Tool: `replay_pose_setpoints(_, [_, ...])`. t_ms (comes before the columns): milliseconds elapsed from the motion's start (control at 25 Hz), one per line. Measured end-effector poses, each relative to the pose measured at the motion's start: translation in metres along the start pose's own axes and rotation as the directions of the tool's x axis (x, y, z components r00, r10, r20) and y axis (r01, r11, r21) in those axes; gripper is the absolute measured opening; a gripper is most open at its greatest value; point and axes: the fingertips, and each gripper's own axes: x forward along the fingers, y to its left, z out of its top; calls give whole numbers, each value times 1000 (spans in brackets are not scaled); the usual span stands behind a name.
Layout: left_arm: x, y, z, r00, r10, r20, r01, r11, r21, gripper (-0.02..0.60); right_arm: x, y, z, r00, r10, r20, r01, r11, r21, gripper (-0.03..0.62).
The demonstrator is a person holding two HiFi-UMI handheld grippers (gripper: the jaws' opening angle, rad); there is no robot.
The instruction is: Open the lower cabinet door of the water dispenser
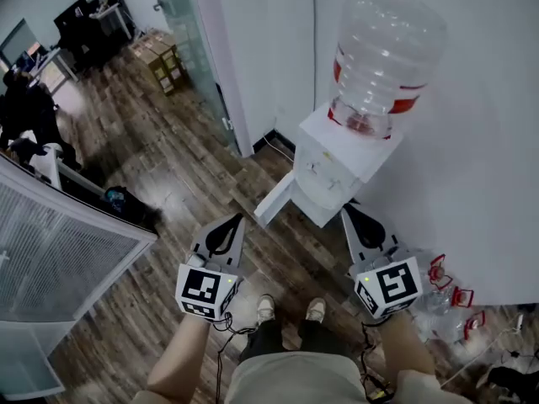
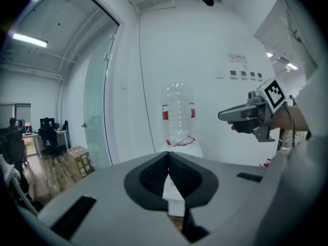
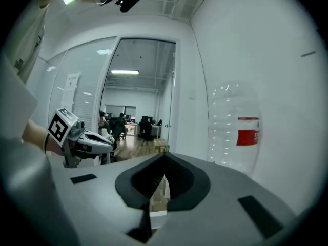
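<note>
Left hand-held gripper (image 1: 224, 230) and right hand-held gripper (image 1: 360, 222) hover side by side, jaws pressed together, empty, facing the dispenser (image 1: 333, 171). A bottle (image 1: 383, 53) tops it. Its lower door (image 1: 274, 202) stands swung open.

Head view: above and in front of the dispenser bottle (image 1: 383, 57), facing steeply down. Left gripper view: level, bottle ahead, near. Right gripper view: level, bottle close on its right. All three share it.

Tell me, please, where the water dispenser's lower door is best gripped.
Likely its free edge, coming from the person's left side: the door appears swung out from the dispenser, leaving that thin vertical edge exposed for jaws to pinch.
</note>
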Motion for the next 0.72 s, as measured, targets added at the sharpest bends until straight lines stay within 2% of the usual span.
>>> replay_pose_setpoints(240, [-27, -31, 72, 992, -61, 111, 54, 996, 67, 6, -74, -11, 46, 996, -71, 60, 71, 998, 2, 6])
replay_pose_setpoints(440, [-46, -65, 121, 972, -133, 192, 108, 985, 134, 6, -123, -25, 80, 982, -147, 116, 151, 988, -20, 6])
replay_pose_setpoints(600, [-65, -91, 140, 970, -171, 170, 130, 965, 227, 6, -156, -22, 108, 973, -168, 159, 173, 985, -19, 6])
replay_pose_setpoints(720, [-69, -105, 144, 966, -201, 160, 159, 958, 239, 6, -171, -20, 118, 967, -175, 187, 179, 984, 0, 6])
